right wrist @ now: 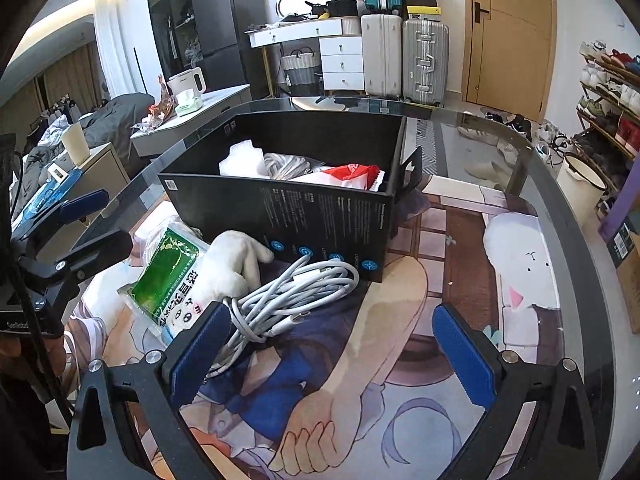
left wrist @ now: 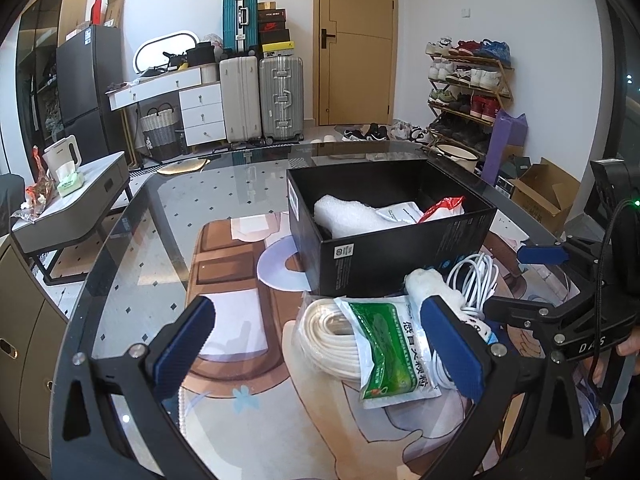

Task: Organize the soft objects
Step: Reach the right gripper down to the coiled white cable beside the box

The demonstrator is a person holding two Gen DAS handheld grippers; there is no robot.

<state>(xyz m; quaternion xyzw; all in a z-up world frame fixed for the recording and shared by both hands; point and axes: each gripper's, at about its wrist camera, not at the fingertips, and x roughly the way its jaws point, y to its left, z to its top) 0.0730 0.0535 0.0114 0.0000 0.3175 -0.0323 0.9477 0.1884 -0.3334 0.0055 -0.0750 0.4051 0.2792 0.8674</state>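
A round glass table (left wrist: 168, 208) fills both views, with a printed cartoon rug showing through its top. On it stands an open black box (left wrist: 400, 248), already holding a white foam wrap (left wrist: 344, 216), a red-and-white packet (right wrist: 348, 174) and, in the right wrist view, a pale coil (right wrist: 286, 166). Just near of the box lies the unsorted heap: a bagged coil of cream rope (left wrist: 332, 336), with a green-and-white sachet (left wrist: 384, 356) resting on top of it, a white plush toy (right wrist: 236, 268) touching the box wall, and a bundle of white cable (right wrist: 296, 292) at the heap's right end. The left gripper (left wrist: 316, 344) hangs spread wide over the rope and sachet, grasping nothing. The right gripper (right wrist: 332, 350) is likewise released, its left pad (right wrist: 200, 352) right beside the cable bundle; whether it touches the bundle I cannot tell, and the right pad stands over bare glass.
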